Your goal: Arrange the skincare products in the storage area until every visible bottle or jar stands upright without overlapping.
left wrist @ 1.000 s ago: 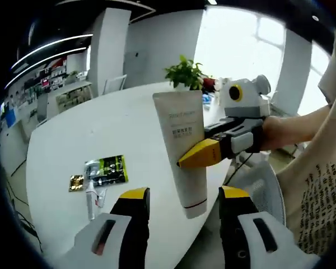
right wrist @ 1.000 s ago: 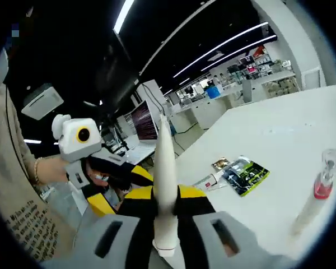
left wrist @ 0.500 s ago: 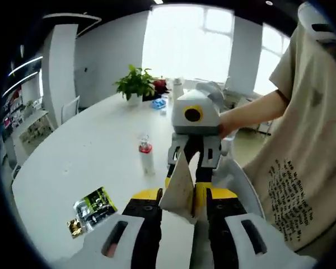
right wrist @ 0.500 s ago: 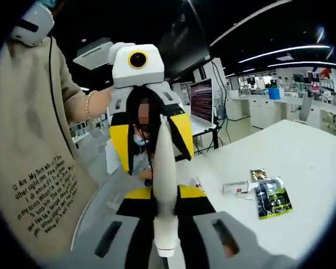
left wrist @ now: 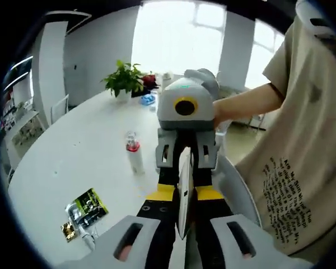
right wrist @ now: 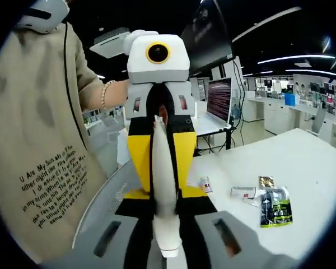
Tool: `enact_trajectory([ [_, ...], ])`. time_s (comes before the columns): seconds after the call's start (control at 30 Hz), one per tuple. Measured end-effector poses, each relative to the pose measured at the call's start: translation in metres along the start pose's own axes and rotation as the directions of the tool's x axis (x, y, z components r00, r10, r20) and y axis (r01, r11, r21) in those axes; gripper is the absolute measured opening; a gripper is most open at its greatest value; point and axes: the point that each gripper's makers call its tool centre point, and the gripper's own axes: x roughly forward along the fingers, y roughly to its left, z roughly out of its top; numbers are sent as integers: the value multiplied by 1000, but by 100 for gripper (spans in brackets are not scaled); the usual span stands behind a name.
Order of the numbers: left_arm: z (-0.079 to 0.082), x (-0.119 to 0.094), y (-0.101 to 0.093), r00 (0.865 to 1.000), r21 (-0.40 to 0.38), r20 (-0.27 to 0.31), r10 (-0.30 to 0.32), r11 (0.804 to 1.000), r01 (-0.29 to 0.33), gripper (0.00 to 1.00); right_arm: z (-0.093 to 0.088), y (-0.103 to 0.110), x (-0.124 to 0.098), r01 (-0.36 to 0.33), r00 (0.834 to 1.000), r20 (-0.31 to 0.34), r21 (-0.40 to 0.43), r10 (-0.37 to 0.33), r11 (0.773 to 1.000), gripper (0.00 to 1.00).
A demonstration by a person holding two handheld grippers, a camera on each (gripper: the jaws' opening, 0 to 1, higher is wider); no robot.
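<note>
Right gripper [right wrist: 167, 216]: clamps my white tube [right wrist: 163, 185] near its cap.
Left gripper [left wrist: 182, 216]: pinches its crimped end.
Tube axis: runs between both grippers.

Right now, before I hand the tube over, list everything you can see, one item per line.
Squeeze tube: one, white, held in the air between both grippers, seen edge-on.
Pump bottle: one, pale with red collar, upright on the table.
Sachets: a few, green-black and gold, flat near the table edge.
Small tube: one, white, lying beside the sachets.
Potted plant: one, green, far end of the table.
Table: one, white.
Laptop: one, open, on a desk behind.
Right gripper: shut on the tube.
Left gripper: closed on the tube.
</note>
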Motion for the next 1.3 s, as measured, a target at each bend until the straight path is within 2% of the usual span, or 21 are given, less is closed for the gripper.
enact_trajectory([
  [0.13,10,-3,1,1000,-32,23,-4,999,5,5,4,-2,-2,56,996,73,32,-58,998,20],
  [0.17,11,-3,1,1000,-40,20,-9,999,10,5,0,-1,-2,66,996,65,41,-68,997,20],
  [0.27,21,-6,-2,999,-20,26,-18,1000,18,4,-24,-1,-1,100,995,-24,40,-99,994,25],
  [0.33,29,-8,-3,999,-4,34,-22,1000,22,4,-30,1,0,116,993,-12,61,-116,991,27],
  [0.4,33,-8,-5,999,8,28,-32,999,32,3,-27,-3,-2,156,987,30,80,-159,985,22],
  [0.43,35,-8,-6,999,16,32,-33,999,32,3,-26,-1,-2,152,987,38,91,-156,984,22],
  [0.5,39,-8,-7,998,19,45,-53,998,52,2,-29,-7,-2,199,980,12,56,-200,978,21],
  [0.6,47,-9,-8,995,40,72,-64,997,61,1,-33,-6,-3,186,983,-5,55,-186,981,19],
  [0.77,50,-4,-11,995,99,71,-71,993,64,3,-36,-8,-12,205,979,-8,51,-205,977,16],
  [0.87,36,4,-11,998,171,-28,-64,983,67,6,-38,-9,-16,214,977,-20,38,-213,976,15],
  [0.9,24,9,-9,995,200,-94,-46,978,64,9,-37,-8,-18,215,976,-17,35,-215,976,15],
  [0.97,12,20,-11,987,236,-158,-32,969,69,12,-31,-8,-22,215,977,-1,33,-215,976,15],
  [1.07,9,29,-8,987,219,-155,-36,973,70,13,-30,-10,-26,228,974,-18,1,-227,974,15],
  [1.2,10,37,-5,984,193,-168,-53,977,85,12,-37,-12,-36,231,972,-37,-3,-231,973,15],
  [1.3,9,47,-2,982,203,-183,-52,975,90,11,-45,-15,-43,244,968,-65,-14,-244,970,15],
])
